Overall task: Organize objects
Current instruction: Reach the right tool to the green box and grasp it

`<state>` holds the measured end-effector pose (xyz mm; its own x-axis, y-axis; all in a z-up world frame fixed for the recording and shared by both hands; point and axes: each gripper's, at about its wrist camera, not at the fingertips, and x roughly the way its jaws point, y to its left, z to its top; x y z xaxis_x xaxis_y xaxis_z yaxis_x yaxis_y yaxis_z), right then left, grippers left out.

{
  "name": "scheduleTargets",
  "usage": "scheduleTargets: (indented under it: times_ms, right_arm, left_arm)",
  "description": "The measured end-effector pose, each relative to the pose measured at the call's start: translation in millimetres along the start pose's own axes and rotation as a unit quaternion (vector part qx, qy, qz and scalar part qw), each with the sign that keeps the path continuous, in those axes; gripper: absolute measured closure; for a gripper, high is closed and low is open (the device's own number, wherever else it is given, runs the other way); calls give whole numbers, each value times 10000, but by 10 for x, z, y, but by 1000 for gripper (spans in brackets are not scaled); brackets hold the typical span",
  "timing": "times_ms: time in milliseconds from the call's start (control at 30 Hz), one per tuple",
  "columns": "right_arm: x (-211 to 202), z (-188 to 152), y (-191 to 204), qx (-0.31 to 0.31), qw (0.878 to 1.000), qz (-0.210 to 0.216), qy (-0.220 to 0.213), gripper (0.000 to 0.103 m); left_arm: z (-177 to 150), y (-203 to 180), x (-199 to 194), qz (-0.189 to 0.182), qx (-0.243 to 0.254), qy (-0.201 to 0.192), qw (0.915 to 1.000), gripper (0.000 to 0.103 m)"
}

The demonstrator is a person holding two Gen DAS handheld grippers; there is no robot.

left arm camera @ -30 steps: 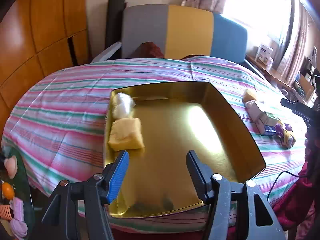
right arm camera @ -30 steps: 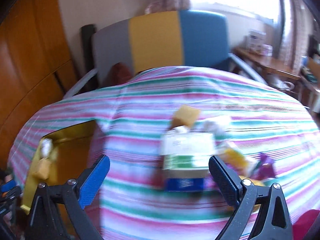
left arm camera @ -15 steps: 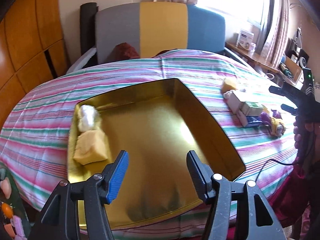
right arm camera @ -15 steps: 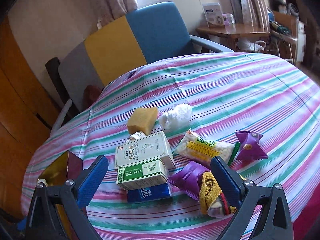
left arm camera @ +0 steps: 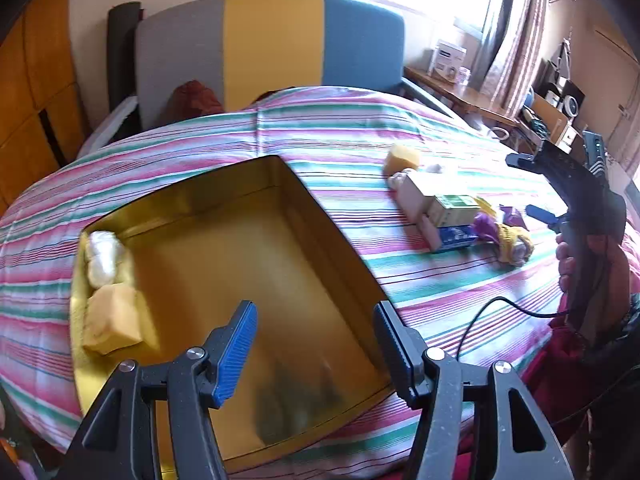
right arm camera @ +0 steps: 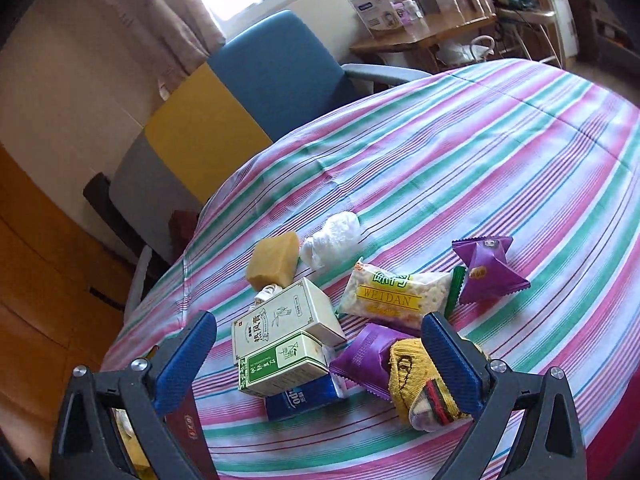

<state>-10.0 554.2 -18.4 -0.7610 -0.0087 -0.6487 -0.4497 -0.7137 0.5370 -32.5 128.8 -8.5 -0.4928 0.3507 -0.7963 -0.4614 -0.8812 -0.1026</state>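
Observation:
A gold tin [left arm camera: 347, 248] lies on the striped tablecloth, with a yellow sponge [left arm camera: 114, 326] and a white wad [left arm camera: 102, 254] in its left end. My left gripper [left arm camera: 314, 344] hovers open above the tin's near end, nothing between its fingers. To the right lies a pile: another yellow sponge [right arm camera: 274, 260], a white wad [right arm camera: 332, 240], a white box [right arm camera: 280, 320], a green-and-white box [right arm camera: 280, 364], a blue box [right arm camera: 300, 398], a WEIDAN snack packet [right arm camera: 394, 294], two purple packets [right arm camera: 488, 270] and a yellow knitted piece [right arm camera: 420, 384]. My right gripper [right arm camera: 320, 360] hangs open above the boxes, touching none.
A chair [left arm camera: 272, 48] with a grey, yellow and blue back stands behind the table. A wooden side table [right arm camera: 424, 36] with clutter is at the far right. A hand [left arm camera: 568, 256] holds the right gripper over the table's right edge, with a black cable [left arm camera: 496, 308] trailing.
The left view has swung right, so the tin sits further left and the pile shows more. The right view has rolled and cleared of blur, nearer the pile. Both grippers stayed open.

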Motion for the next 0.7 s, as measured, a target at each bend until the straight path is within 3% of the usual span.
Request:
scheduleTargets:
  times_ms: [200,333,567,700]
  right_arm:
    - [2,22,-65,202,9997,132,60,0]
    - [88,-18,32,-44,9994,194,292,0]
    - [295,-223,472,-1335,9889,39,649,0]
    - [537,-352,632,-1909,9770,-399,861,0]
  left_arm:
    - [98,-177,101,-170,117,77,9998,42]
    - [72,-234,166,-233,148,179,9995,42]
    - [9,-203,225,-340,30,271,9990,42]
    - [-8,-156,215,-421,-51,273,9987,42]
